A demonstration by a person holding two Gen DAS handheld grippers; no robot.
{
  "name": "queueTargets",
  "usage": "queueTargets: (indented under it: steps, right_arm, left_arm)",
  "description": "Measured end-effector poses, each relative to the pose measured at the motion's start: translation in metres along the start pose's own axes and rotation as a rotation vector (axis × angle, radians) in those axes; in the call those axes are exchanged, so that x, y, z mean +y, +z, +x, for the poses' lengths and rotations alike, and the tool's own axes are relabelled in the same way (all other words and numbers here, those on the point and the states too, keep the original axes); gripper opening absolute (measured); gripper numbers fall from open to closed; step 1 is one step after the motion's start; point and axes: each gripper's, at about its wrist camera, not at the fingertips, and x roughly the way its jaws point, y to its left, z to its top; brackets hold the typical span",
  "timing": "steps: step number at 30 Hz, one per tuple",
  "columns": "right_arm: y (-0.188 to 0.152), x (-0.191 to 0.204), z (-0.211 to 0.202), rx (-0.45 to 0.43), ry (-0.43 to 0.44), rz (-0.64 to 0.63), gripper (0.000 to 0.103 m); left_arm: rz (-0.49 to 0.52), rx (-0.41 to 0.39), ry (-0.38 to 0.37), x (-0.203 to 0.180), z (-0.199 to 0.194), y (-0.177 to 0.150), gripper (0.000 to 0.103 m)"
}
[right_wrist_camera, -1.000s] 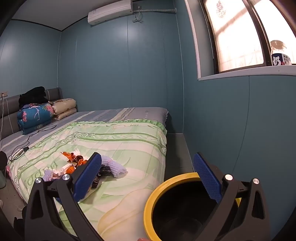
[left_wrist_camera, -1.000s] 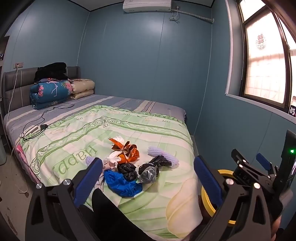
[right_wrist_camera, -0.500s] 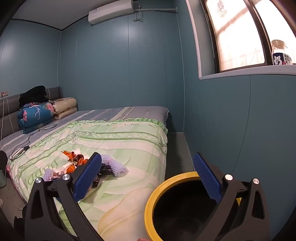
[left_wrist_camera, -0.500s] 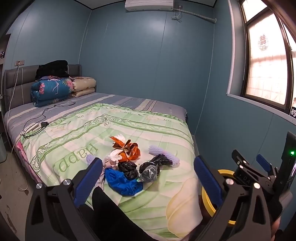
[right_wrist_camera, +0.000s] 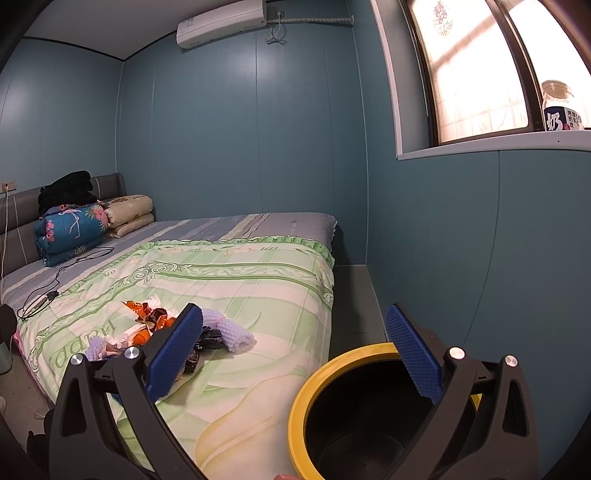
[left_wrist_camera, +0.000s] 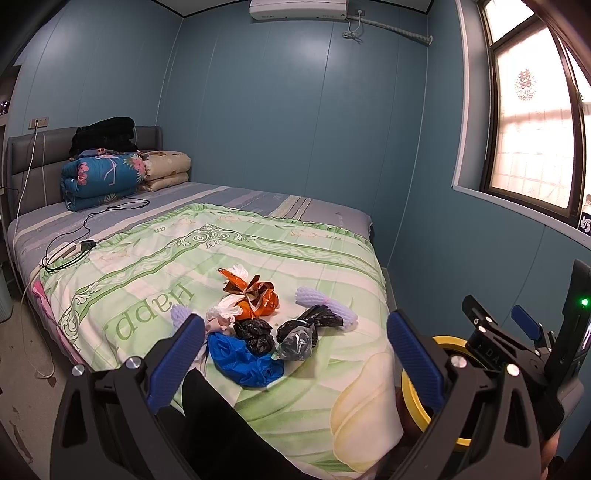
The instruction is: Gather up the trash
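Left wrist view: the left gripper [left_wrist_camera: 295,350], fingers spread and empty, faces crumpled plastic trash [left_wrist_camera: 258,325] heaped near the foot edge of the green-quilted bed [left_wrist_camera: 295,251]; collection not begun; next, a descent onto one piece.

Right wrist view: the right gripper [right_wrist_camera: 295,350], fingers spread, hovers over the yellow-rimmed black bin [right_wrist_camera: 314,384], seemingly empty, beside the bed's corner.

The left wrist view looks from the foot of the green patterned quilt [left_wrist_camera: 258,258] toward the grey padded headboard [left_wrist_camera: 33,166], with the heap of crumpled plastic trash [left_wrist_camera: 266,325] near. The right wrist view stands further right and lower, just above the black bucket with a yellow rim [right_wrist_camera: 310,384]. Both share the quilt, the trash heap, the bucket and the white wall air conditioner [right_wrist_camera: 221,22]
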Motion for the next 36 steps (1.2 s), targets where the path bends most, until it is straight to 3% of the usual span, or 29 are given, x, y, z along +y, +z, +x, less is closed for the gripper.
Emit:
queueTargets:
  steps: [36]
  right_arm:
    - [-0.0028, 0.0004, 0.0019, 0.005, -0.003, 0.003, 0.095]
  left_arm:
    - [-0.02, 0.029, -0.014, 0.0, 0.0039, -0.0044, 0.095]
